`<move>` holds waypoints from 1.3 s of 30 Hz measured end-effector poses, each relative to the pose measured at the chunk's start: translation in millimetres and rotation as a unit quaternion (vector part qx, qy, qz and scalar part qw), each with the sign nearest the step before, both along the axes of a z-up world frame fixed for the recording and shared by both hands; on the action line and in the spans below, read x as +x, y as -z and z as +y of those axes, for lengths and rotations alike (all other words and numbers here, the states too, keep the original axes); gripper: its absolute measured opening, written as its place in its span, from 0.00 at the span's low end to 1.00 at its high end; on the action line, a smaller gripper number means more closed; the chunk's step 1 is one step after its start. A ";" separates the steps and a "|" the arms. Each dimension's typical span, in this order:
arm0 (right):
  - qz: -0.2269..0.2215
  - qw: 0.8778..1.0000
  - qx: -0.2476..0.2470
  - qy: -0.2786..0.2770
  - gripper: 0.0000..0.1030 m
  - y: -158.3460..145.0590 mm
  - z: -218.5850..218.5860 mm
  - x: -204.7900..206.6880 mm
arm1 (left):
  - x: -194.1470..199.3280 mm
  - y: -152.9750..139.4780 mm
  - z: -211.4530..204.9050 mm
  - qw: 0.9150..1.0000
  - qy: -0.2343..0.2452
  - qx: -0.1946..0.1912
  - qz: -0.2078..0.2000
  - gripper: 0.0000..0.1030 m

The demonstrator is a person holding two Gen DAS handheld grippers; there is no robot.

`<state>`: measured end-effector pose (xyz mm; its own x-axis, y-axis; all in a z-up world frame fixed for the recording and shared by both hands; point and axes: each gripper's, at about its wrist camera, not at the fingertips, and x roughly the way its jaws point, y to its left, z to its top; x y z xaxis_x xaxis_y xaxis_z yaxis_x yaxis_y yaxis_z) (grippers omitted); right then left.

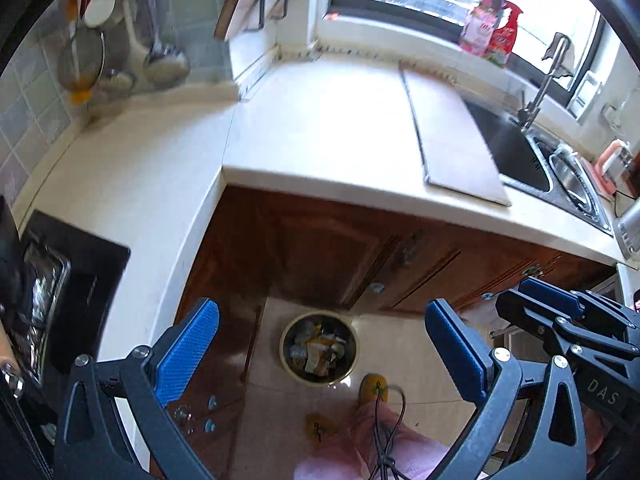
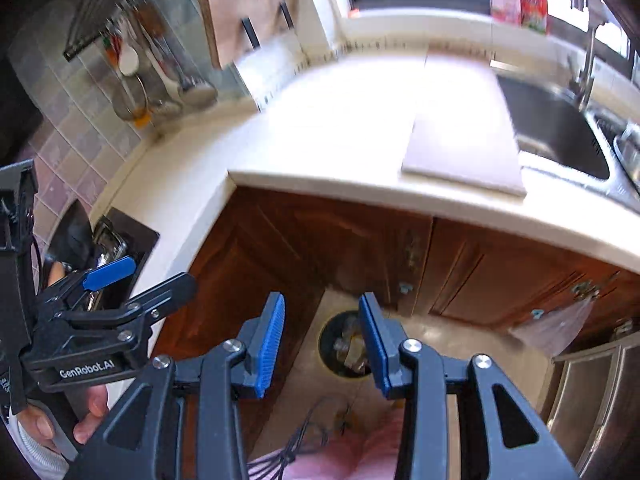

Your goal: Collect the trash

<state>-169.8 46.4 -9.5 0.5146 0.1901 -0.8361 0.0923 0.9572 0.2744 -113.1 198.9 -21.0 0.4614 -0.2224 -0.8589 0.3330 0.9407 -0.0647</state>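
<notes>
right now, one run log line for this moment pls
phase: over bin | left claw: open, empty | right claw: open, empty | trash bin: on floor, holds scraps | countertop: no trash visible

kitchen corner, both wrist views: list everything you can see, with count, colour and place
trash bin: one, pale rim, floor by cabinets, holds scraps
countertop: one, cream, L-shaped
cutting board: one, pale, left of sink
sink: one, steel, right
faucet: one, metal, behind sink
cabinets: brown wood, under counter
stove: one, black, left
utensils: several, hanging on tiled wall
packets: two, pink and red, windowsill
slippers: two, yellow, floor
left tongs: open, blue pads
right tongs: open, blue pads
</notes>
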 end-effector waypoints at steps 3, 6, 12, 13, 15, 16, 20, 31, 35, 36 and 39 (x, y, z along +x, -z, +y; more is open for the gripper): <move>-0.020 1.000 -0.003 0.007 0.38 -25.4 -4.8 -1.3 | -0.8 -20.2 -8.2 1.000 0.002 -0.003 -0.021 0.99; -0.040 0.999 -0.001 0.012 0.38 -48.6 -12.9 -0.2 | -1.3 -39.4 -18.5 0.999 -0.001 -0.003 -0.036 0.99; -0.071 0.997 -0.013 0.009 0.46 -90.4 -22.8 0.1 | -7.9 -81.2 -34.7 0.997 -0.013 -0.011 -0.069 0.99; -0.077 0.997 -0.015 0.009 0.48 -97.0 -24.9 -0.4 | -9.0 -87.5 -36.0 0.997 -0.015 -0.015 -0.073 0.99; -0.095 0.995 -0.017 0.009 0.50 -109.9 -29.7 -3.0 | -10.5 -98.2 -40.3 0.996 -0.020 -0.017 -0.083 0.99; -0.102 0.995 -0.021 0.009 0.50 -115.6 -32.4 -4.2 | -11.5 -102.9 -41.5 0.996 -0.024 -0.017 -0.088 0.99; -0.128 0.991 -0.033 0.013 0.50 -133.8 -40.9 -7.5 | -14.7 -117.1 -44.3 0.993 -0.046 -0.025 -0.106 0.99; -0.147 0.988 -0.055 0.010 0.53 -138.5 -46.7 -3.2 | -8.6 -120.5 -53.2 0.991 -0.073 -0.033 -0.110 0.99; -0.148 0.987 -0.059 0.011 0.53 -138.0 -48.0 0.0 | -6.7 -123.7 -56.6 0.990 -0.073 -0.036 -0.116 0.99; -0.149 0.987 -0.060 0.011 0.53 -138.3 -48.4 1.1 | -6.3 -124.7 -56.8 0.990 -0.074 -0.037 -0.116 0.99; -0.153 0.986 -0.060 0.012 0.53 -139.6 -49.1 3.6 | -4.8 -127.3 -58.5 0.989 -0.076 -0.038 -0.120 0.99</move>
